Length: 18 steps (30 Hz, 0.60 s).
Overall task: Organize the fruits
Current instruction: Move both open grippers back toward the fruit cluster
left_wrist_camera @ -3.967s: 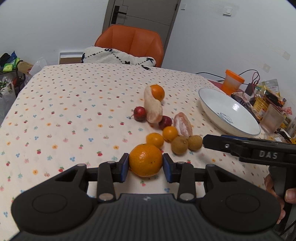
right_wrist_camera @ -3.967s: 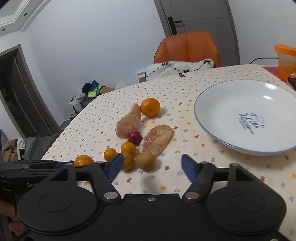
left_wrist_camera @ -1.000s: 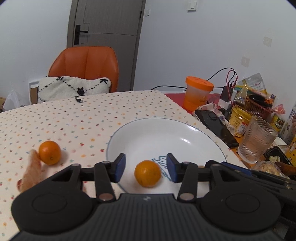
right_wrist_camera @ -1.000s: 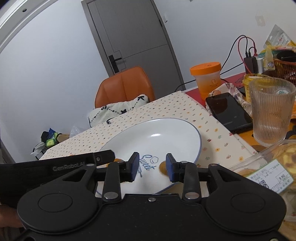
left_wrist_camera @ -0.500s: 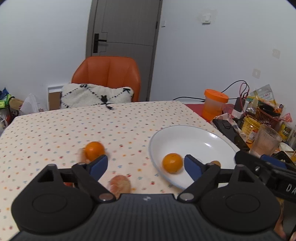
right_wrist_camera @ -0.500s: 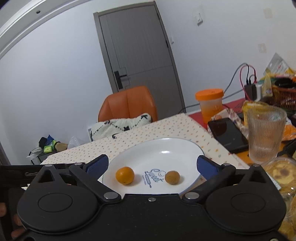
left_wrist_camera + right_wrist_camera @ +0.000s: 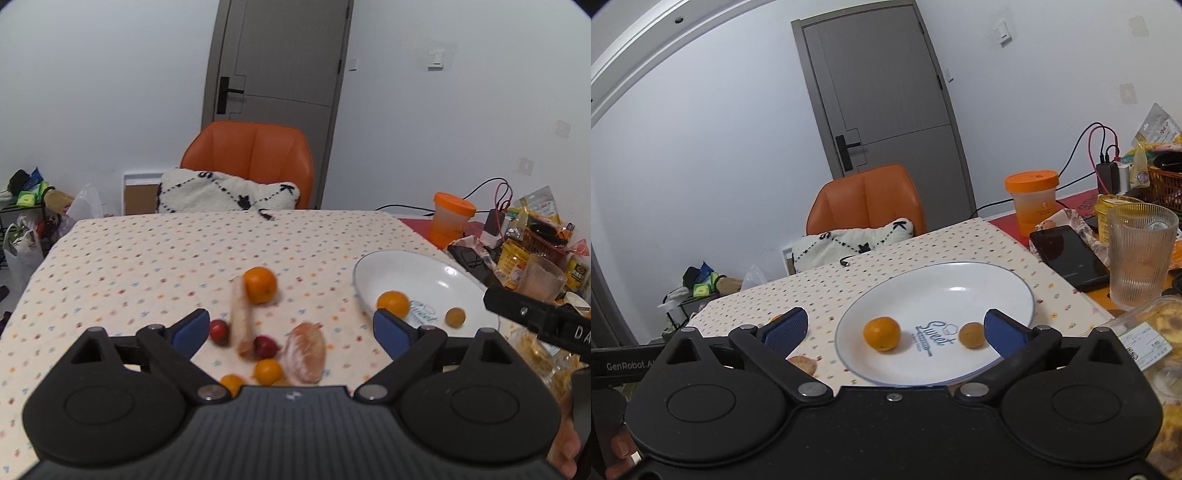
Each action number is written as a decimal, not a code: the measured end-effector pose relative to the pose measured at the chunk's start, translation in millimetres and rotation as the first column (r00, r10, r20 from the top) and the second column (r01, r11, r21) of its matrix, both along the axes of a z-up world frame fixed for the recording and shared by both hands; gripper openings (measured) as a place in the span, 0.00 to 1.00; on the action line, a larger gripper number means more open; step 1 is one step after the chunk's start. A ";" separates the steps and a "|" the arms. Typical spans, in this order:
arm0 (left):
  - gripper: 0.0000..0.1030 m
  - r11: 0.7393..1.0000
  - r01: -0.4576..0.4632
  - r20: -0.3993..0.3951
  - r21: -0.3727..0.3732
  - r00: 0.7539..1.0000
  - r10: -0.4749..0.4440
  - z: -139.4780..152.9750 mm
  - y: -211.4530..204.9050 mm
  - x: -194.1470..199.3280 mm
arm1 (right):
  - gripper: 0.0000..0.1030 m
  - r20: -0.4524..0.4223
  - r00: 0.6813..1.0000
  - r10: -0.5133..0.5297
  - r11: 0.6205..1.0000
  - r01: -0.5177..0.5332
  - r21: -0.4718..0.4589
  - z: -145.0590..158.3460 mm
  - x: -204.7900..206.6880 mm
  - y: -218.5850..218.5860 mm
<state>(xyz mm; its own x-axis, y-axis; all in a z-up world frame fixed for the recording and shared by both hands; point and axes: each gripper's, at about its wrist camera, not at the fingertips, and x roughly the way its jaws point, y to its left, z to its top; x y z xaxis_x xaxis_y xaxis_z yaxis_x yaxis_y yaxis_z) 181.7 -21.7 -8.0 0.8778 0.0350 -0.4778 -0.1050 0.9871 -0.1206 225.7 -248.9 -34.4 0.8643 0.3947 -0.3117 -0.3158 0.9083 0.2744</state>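
White and blue-rimmed, one plate (image 7: 1015, 284) is seen on the dotted tablecloth (image 7: 147, 258), and two fruits are counted in it: one orange (image 7: 881, 333) and one small brown fruit (image 7: 972, 334), set apart on either side of the printed word. Seven more pieces are left on the cloth: one large orange (image 7: 260, 285), two small ones (image 7: 269, 371), two red fruits (image 7: 218, 328) and two peeled pomelo segments (image 7: 306, 351). Both the left gripper (image 7: 291, 332) and the right gripper (image 7: 895, 328) are held spread wide, with nothing grasped.

orange (image 7: 881, 333) and small brown fruit (image 7: 972, 335) apart in white plate (image 7: 960, 280); other fruits (image 7: 266, 332) clustered on tablecloth
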 end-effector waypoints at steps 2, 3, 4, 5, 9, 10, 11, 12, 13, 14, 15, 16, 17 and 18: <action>0.91 1.000 0.000 -0.004 -0.001 1.000 0.000 -0.8 4.6 -5.4 | 1.00 0.004 1.000 0.011 1.000 -0.011 -0.007 0.1 -3.5 5.2; 0.91 1.000 0.000 -0.006 0.001 1.000 0.000 -1.2 6.6 -8.2 | 1.00 0.001 1.000 0.017 1.000 -0.017 -0.010 0.1 -5.6 7.9; 0.91 1.000 0.001 -0.008 0.004 1.000 -0.001 -1.8 8.4 -11.5 | 1.00 -0.001 1.000 0.024 1.000 -0.024 -0.008 -0.1 -6.6 9.9; 0.91 1.000 0.001 -0.011 0.005 1.000 -0.001 -2.6 10.2 -14.5 | 1.00 -0.004 1.000 0.031 0.999 -0.031 -0.005 -0.5 -7.7 11.9; 0.91 1.000 0.008 -0.024 -0.010 1.000 -0.008 -6.4 18.5 -27.2 | 1.00 -0.010 0.999 0.033 0.999 -0.033 -0.011 -2.2 -12.1 19.8; 0.91 1.000 0.007 -0.028 -0.010 1.000 -0.008 -7.4 20.6 -29.8 | 1.00 -0.009 0.999 0.036 0.999 -0.036 -0.014 -2.4 -13.3 21.4; 0.91 1.000 0.003 -0.032 -0.009 0.999 -0.003 -8.5 22.8 -32.8 | 1.00 -0.011 0.999 0.040 0.999 -0.040 -0.018 -2.6 -14.2 23.0; 0.91 1.000 -0.005 -0.035 -0.010 0.999 0.005 -9.6 25.5 -35.2 | 1.00 -0.012 0.999 0.046 0.999 -0.047 -0.023 -2.8 -15.1 24.6; 0.91 1.000 -0.015 -0.039 -0.014 0.999 0.014 -10.9 28.7 -37.1 | 1.00 -0.009 0.998 0.055 0.998 -0.055 -0.026 -3.0 -16.0 25.9; 0.91 1.000 -0.023 -0.042 -0.019 0.999 0.022 -12.0 32.1 -39.5 | 1.00 -0.008 0.998 0.060 0.998 -0.061 -0.032 -3.1 -17.1 27.6; 0.91 0.999 -0.029 -0.045 -0.025 0.999 0.028 -12.9 35.1 -41.4 | 1.00 -0.007 0.998 0.062 0.997 -0.062 -0.041 -2.9 -18.4 29.8; 0.91 0.999 -0.032 -0.048 -0.031 0.998 0.031 -14.0 38.2 -43.2 | 1.00 -0.007 0.998 0.067 0.996 -0.067 -0.050 -3.0 -19.2 31.5; 0.91 0.999 -0.034 -0.050 -0.037 0.998 0.033 -15.0 41.1 -45.0 | 1.00 -0.007 0.997 0.072 0.996 -0.072 -0.056 -3.3 -20.3 33.1; 0.91 0.998 -0.038 -0.052 -0.041 0.998 0.036 -16.0 44.0 -46.7 | 1.00 -0.008 0.997 0.073 0.995 -0.074 -0.060 -3.7 -21.1 34.5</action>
<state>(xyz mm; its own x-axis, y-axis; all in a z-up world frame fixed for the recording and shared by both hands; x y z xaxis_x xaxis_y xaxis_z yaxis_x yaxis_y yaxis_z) 135.0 22.2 -24.1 0.8507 0.0463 -0.5236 -0.1486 0.9767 -0.1551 204.5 -214.3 -38.2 0.8317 0.4373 -0.3421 -0.3807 0.8977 0.2219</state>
